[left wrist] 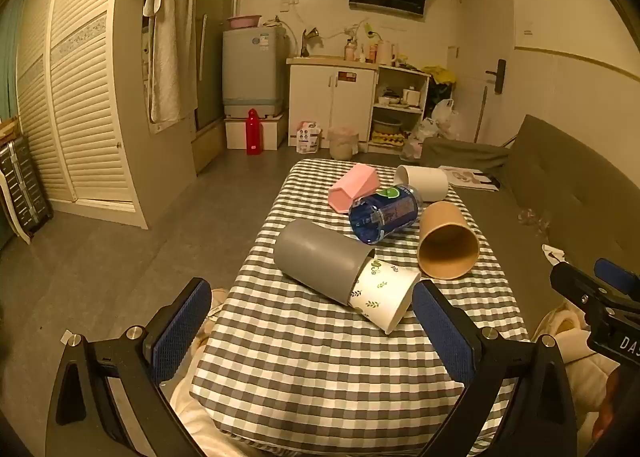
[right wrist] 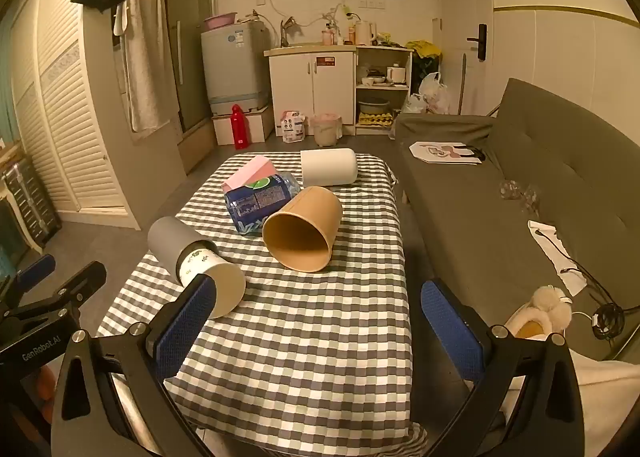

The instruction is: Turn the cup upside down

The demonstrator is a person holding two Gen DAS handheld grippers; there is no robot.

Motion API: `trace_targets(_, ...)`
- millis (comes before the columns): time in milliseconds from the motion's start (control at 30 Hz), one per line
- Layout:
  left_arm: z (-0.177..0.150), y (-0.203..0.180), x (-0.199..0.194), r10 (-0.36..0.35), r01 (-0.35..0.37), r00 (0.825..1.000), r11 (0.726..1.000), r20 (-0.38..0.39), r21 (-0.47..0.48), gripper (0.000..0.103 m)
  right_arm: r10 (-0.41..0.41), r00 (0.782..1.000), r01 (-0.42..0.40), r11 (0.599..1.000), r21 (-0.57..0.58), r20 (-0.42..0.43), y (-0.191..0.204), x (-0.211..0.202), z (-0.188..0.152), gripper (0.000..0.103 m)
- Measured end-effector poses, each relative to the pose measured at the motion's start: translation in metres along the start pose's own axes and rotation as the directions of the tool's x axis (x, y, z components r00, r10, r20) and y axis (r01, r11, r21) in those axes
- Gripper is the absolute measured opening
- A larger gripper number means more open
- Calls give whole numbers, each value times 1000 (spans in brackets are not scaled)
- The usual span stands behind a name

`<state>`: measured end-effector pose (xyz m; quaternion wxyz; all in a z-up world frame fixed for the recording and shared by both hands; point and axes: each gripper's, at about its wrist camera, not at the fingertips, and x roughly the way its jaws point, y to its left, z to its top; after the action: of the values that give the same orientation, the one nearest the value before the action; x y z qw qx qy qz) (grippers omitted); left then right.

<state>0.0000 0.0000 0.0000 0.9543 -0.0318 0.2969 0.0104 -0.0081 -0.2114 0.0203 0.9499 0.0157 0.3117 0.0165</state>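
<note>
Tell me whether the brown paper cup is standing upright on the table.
No. The brown paper cup lies on its side on the checkered tablecloth, its open mouth facing the camera.

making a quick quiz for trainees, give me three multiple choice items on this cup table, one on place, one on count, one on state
1. Where does the leaf-print paper cup lie?
A. Partly inside the grey cup
B. Under the sofa
C. Upright at the far edge of the table

2. How many cups and containers lie on the checked tablecloth?
A. Two
B. Six
C. Nine

3. What state are the left tongs and right tongs in?
A. Both open and empty
B. Both shut on a cup
C. Left open, right shut on the brown cup

Answers:
1. A, its base end sits in the grey cup's mouth.
2. B, grey, leaf-print, brown cup, blue bottle, pink cup and white cup.
3. A, each pair of blue pads stands wide apart with nothing between.
</note>
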Motion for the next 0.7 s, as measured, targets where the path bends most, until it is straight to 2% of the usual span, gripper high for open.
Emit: trace_targets(700,1,-3,1,2,-2,1000,1000,13,10,103,-2,1000,2,1000,-1,-9,0,1,-1,103)
